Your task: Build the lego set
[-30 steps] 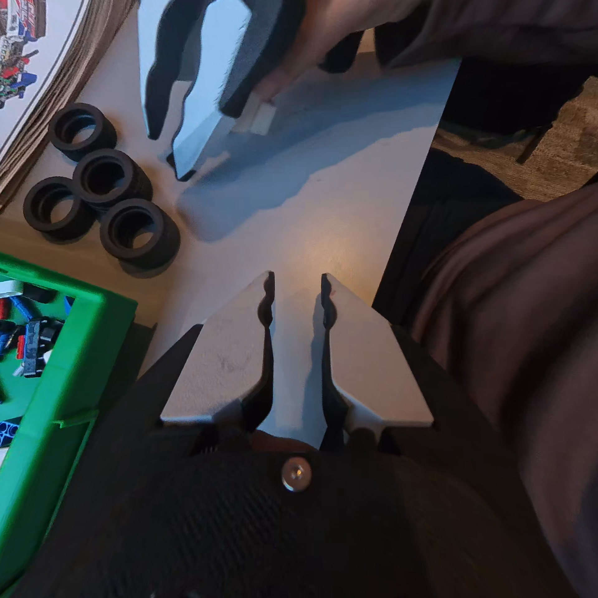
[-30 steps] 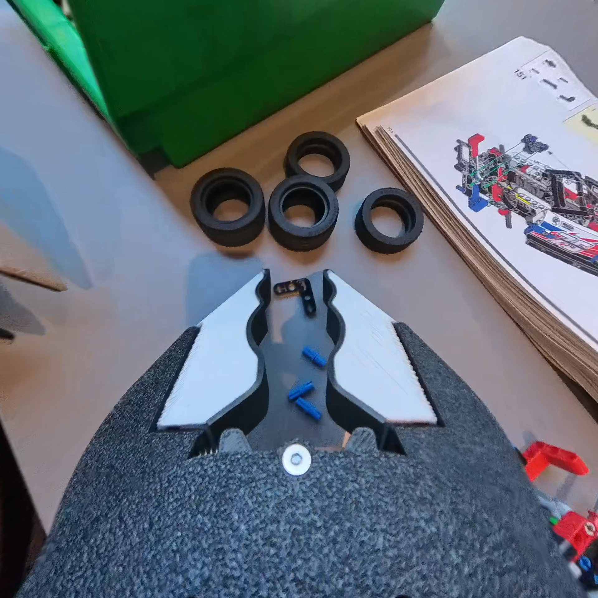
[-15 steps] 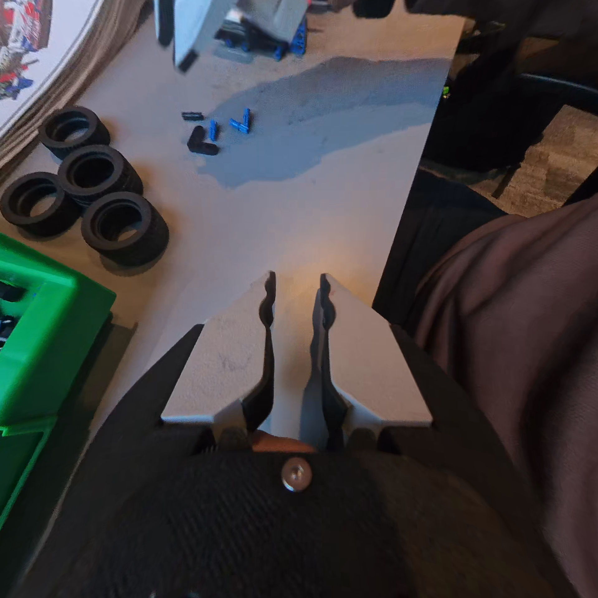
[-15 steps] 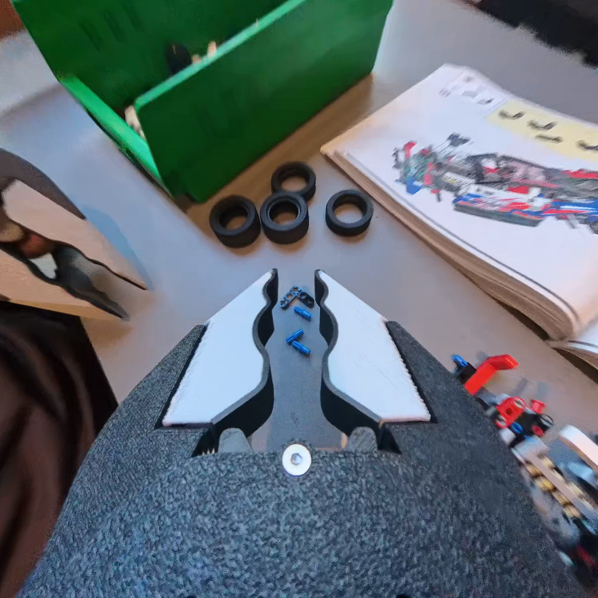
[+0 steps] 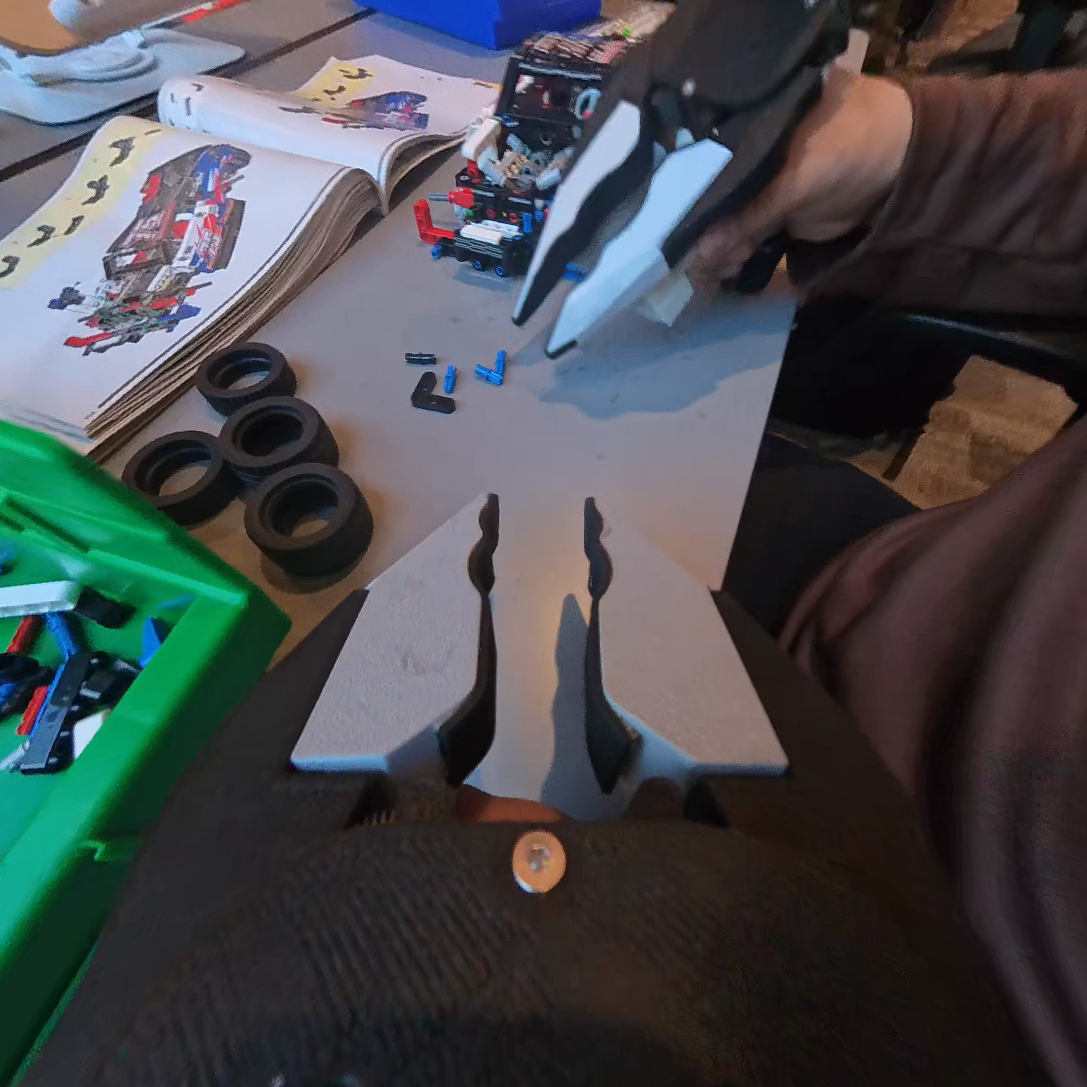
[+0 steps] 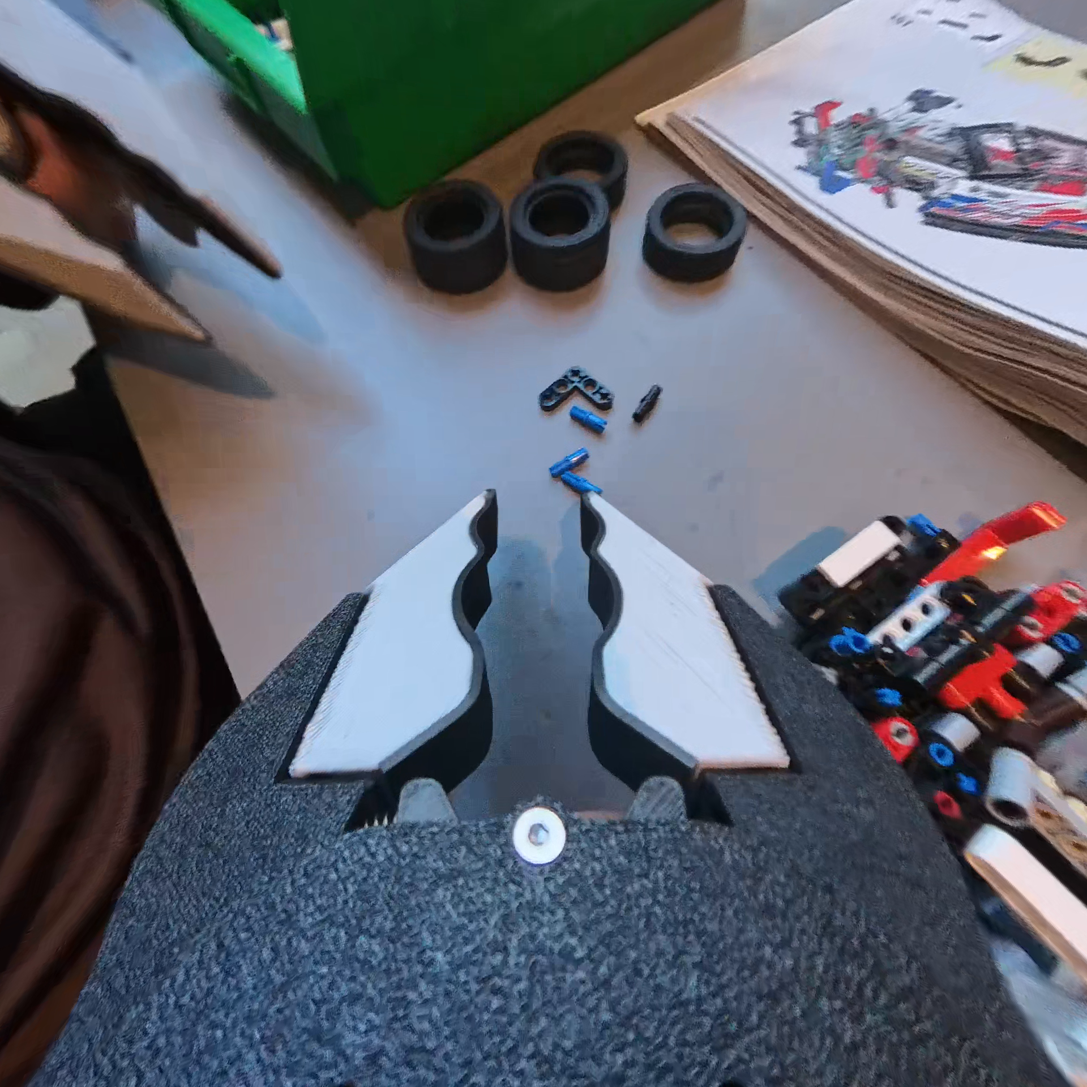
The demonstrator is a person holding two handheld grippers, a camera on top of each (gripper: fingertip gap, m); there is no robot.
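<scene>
A black L-shaped lego piece (image 6: pixel 575 388), a black pin (image 6: pixel 646 403) and three blue pins (image 6: pixel 574 470) lie loose on the grey table; they also show in the left wrist view (image 5: pixel 433 395). My right gripper (image 6: pixel 538 495) is open and empty, hovering just short of the nearest blue pins; it shows in the left wrist view (image 5: pixel 538 335) too. The part-built lego car (image 6: pixel 941 647) stands at its right, also seen in the left wrist view (image 5: pixel 500 194). My left gripper (image 5: pixel 538 503) is open and empty above the table near its edge.
Several black tyres (image 6: pixel 559 235) lie beside a green bin (image 5: pixel 117 676) of loose lego parts. The open instruction book (image 5: pixel 176 235) lies beyond them. The table edge (image 5: pixel 759 459) runs close on the right of the left gripper, with a person's sleeve (image 5: pixel 970 647) beside it. Some 12 centimetres of space lies between my two pairs of fingers. Measured from the fingertips, the black pin (image 6: pixel 646 403) is 5 centimetres or so from the right gripper and 15 centimetres from the left. The left camera catches it too, in the left wrist view (image 5: pixel 423 356). From the right gripper's tips to the black L-shaped lego piece (image 6: pixel 575 388) is close to 6 centimetres. The left camera catches it too, in the left wrist view (image 5: pixel 430 394).
My right gripper has lifted and drawn back from over the loose pins, which now lie ahead of its tips. My left gripper has tilted up, bringing the book and car into view.
</scene>
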